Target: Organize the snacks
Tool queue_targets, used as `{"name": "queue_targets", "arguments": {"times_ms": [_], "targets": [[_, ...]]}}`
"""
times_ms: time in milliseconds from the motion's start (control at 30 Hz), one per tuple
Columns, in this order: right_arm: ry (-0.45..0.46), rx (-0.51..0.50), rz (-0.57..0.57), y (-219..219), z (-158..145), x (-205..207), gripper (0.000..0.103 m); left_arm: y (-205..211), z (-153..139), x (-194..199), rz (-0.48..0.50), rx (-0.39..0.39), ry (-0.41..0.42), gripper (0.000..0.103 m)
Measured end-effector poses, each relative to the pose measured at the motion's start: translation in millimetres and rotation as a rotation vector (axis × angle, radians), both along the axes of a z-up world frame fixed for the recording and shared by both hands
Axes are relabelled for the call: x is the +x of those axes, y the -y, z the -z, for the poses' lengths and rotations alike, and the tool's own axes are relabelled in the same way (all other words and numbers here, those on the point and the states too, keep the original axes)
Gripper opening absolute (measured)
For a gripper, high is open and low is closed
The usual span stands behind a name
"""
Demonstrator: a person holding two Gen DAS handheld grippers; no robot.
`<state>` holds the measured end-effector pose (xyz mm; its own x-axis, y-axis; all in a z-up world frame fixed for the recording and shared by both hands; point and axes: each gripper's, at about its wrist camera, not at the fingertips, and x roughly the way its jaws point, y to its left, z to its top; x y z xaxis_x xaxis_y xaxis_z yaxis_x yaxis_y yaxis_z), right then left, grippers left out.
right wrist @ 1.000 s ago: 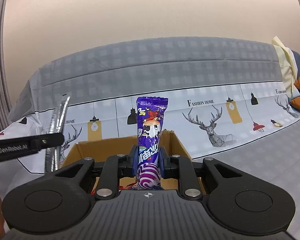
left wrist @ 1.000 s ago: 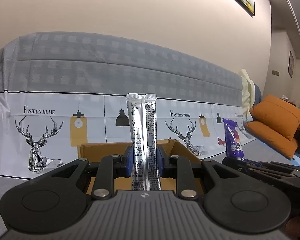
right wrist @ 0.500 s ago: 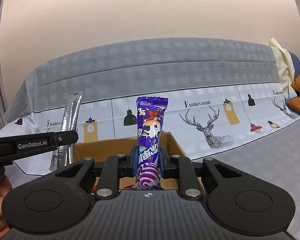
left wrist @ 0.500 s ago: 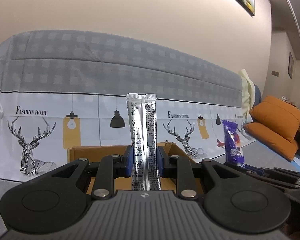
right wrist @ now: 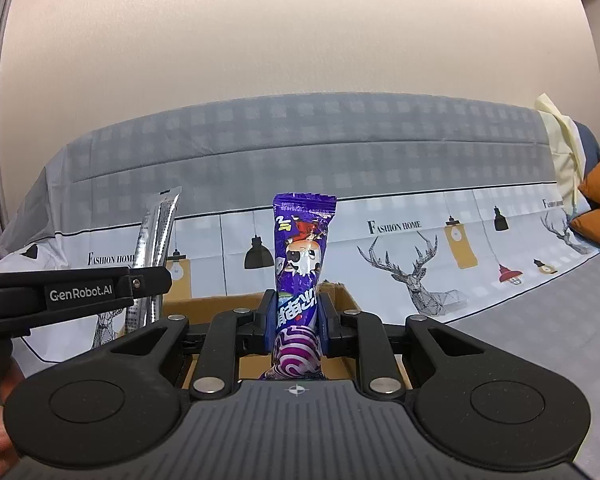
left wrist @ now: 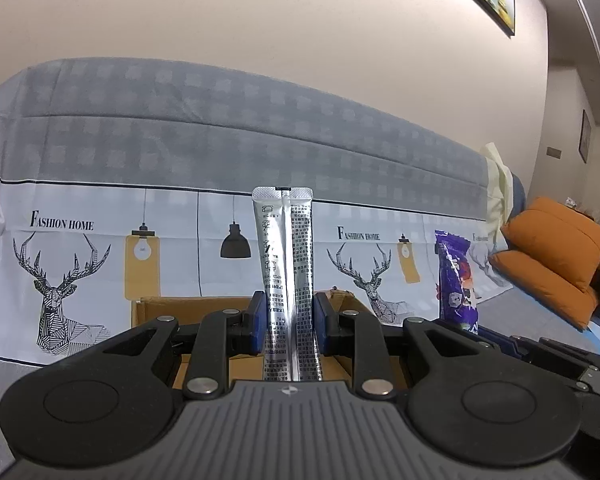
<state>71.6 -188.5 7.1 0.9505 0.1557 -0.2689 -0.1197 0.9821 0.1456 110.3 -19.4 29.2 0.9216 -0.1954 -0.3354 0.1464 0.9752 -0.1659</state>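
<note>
Both grippers have shifted sideways, left gripper (left wrist: 288, 320) clamping silver sachet (left wrist: 286, 264), right gripper (right wrist: 298, 320) purple packet (right wrist: 302, 256).

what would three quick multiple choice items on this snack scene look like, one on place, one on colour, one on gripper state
1. Where is the cardboard box relative to the right gripper?
A. just beyond and below it
B. hanging on the wall
C. on the orange cushions

2. What colour is the snack packet in the right gripper?
A. green
B. purple
C. yellow

3. What state is the left gripper in?
A. open and empty
B. shut on nothing
C. shut on the silver stick pack

Answers:
1 A: the box's brown rim shows right behind the fingers.
2 B: its wrapper is purple with a cartoon print.
3 C: both blue pads press the pack's sides, holding it upright.
</note>
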Motion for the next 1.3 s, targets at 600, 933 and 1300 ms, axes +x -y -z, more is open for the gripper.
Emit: {"name": "queue_targets", "arguments": {"times_ms": [600,933,1300], "targets": [[0.009,-0.025,0.031,-14.7,0.3,9.6,0.064,-9.7,4.7,10.8,-0.016,-0.030,-0.052,0.033],[-0.051,-0.042,0.028,4.2,4.0,1.8,0.100,-21.7,11.0,-17.4,-0.072,0.024,-0.062,0.073],[-0.120,-0.048,0.039,46.1,6.2,-43.7,0.103,1.1,6.2,-102.6,-0.033,0.105,-0.053,0.083]]}}
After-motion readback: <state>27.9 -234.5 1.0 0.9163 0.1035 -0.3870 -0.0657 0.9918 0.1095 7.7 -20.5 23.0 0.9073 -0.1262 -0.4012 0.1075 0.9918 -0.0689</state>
